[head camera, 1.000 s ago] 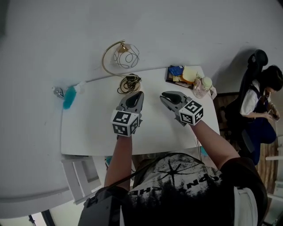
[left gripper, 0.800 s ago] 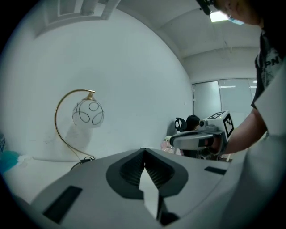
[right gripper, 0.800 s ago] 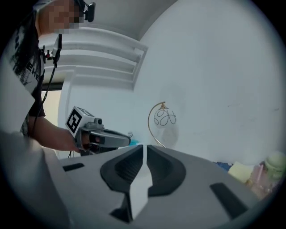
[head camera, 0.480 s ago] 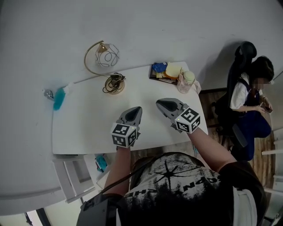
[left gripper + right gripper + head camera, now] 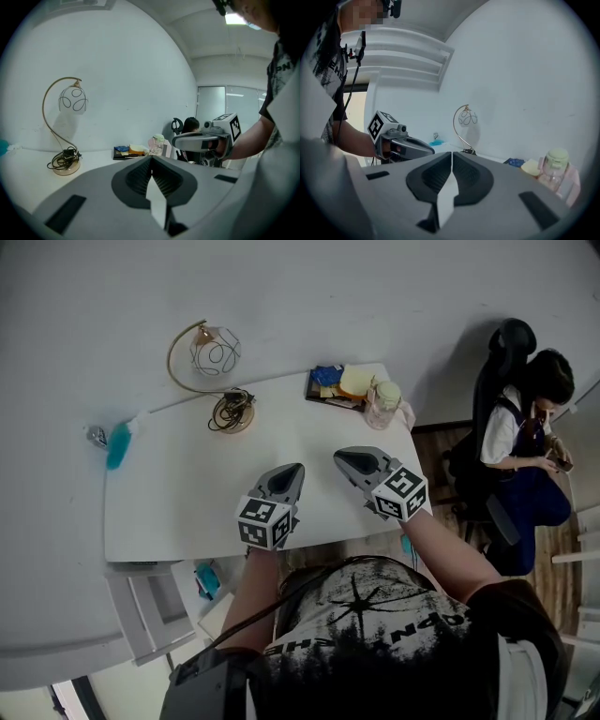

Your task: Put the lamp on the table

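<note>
Lamp [image 5: 215, 351] upright at the worktop's [image 5: 178, 493] far-left corner, well apart from both tongs; left tongs [image 5: 293, 468] shut and empty, right tongs [image 5: 339, 456] closing on nothing. Risk: the arched stem looks top-heavy, and the cord [image 5: 227, 409] coiled on its base could snag and tip it. The cord's end cannot be traced.

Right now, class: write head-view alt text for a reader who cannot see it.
A gold arched lamp stands at the back of a white table. Nearer the person, the left gripper is shut and empty; the right gripper, also empty, is closing its jaws.
</note>
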`<state>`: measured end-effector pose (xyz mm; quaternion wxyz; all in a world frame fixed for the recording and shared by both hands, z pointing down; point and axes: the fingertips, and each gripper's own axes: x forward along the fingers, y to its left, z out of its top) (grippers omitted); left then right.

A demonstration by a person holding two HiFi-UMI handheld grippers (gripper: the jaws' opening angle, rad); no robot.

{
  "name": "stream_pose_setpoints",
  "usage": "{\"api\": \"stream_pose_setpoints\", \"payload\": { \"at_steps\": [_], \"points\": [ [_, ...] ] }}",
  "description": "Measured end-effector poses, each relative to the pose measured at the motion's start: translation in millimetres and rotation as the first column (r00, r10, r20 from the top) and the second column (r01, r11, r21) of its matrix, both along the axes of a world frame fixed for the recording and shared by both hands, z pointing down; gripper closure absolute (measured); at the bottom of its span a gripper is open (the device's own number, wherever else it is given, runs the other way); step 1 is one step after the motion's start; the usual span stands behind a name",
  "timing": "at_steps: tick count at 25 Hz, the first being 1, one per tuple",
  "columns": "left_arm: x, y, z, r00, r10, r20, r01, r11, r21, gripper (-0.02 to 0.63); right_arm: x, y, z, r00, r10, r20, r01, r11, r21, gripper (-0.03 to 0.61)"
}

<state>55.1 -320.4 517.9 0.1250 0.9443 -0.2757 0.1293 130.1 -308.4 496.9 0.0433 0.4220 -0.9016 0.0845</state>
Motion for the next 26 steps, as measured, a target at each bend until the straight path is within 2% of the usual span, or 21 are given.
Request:
{"api": "stream_pose_setpoints", "payload": {
  "at_steps": [15,21,26],
  "points": [
    [11,12,4,0.998,0.050,0.036,-0.050,0.999,-0.001,0.598,2,9,-2,1.000,0.014,-0.008,-0.014,1.000,0.015,0.558],
    [14,17,1,0.997,0.071,0.040,-0.071,0.997,0.004,0.598,-4,16,5,0.998,0.007,-0.060,-0.007,1.000,0.015,0.558],
    [15,18,2,0.996,0.075,0.041,-0.075,0.997,0.000,0.598,-8,20,10,0.998,0.000,-0.056,0.000,1.000,-0.001,0.558]
  ]
}}
